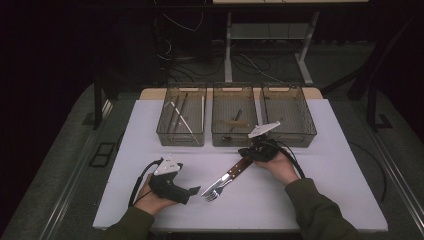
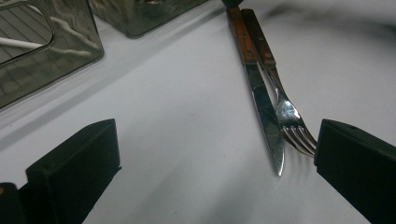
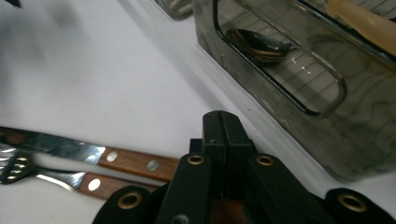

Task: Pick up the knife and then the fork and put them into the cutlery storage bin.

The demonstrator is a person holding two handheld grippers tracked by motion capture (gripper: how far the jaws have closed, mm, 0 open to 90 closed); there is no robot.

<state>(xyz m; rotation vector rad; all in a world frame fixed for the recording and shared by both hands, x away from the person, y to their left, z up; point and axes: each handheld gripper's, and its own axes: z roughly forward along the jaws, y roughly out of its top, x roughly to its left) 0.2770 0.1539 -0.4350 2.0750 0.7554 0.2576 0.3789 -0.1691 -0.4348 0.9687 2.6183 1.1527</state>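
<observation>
White tabletop [image 1: 310,190] bears knife [image 1: 231,175] and fork [image 1: 220,187] side by side, handles toward right gripper [image 1: 256,148], its jaws pressed together beside the handles; left gripper [image 1: 192,190] spread near tines

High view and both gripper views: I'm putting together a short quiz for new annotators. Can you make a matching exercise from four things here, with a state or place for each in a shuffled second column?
Things:
1. left gripper
2. right gripper
3. knife
4. left tray

States or places:
A. lies beside the fork on the white table
B. jaws shut
C. holds long thin sticks
D. jaws open

Pairs: 1-D, 2-B, 3-A, 4-C
</observation>
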